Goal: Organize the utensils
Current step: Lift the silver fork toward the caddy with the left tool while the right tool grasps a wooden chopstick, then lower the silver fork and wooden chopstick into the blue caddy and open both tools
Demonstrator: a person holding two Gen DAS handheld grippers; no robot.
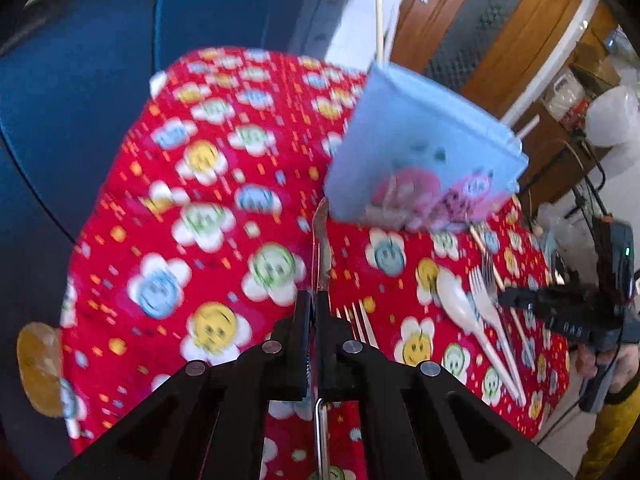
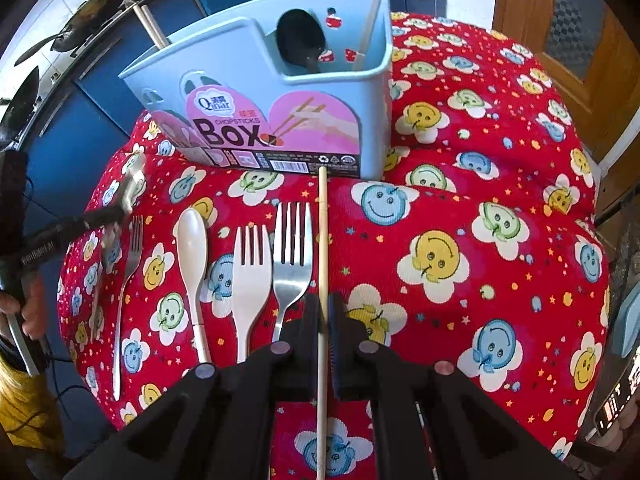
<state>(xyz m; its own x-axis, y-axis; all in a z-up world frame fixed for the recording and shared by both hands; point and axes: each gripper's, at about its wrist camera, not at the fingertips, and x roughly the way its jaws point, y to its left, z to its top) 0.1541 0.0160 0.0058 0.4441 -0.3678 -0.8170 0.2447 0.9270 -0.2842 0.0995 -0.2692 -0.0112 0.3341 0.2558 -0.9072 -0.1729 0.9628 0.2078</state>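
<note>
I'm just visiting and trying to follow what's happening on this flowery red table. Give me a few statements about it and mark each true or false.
1. The right gripper is shut on a wooden chopstick. True.
2. The left gripper is empty. False: it is shut on a metal knife.
3. The blue chopsticks box already holds a dark spoon. True.
4. The white plastic spoon stands in the box. False: it lies on the tablecloth, beside the white plastic fork.
5. Only one metal fork is on the table. False: a large metal fork and a slimmer metal fork lie there.
</note>
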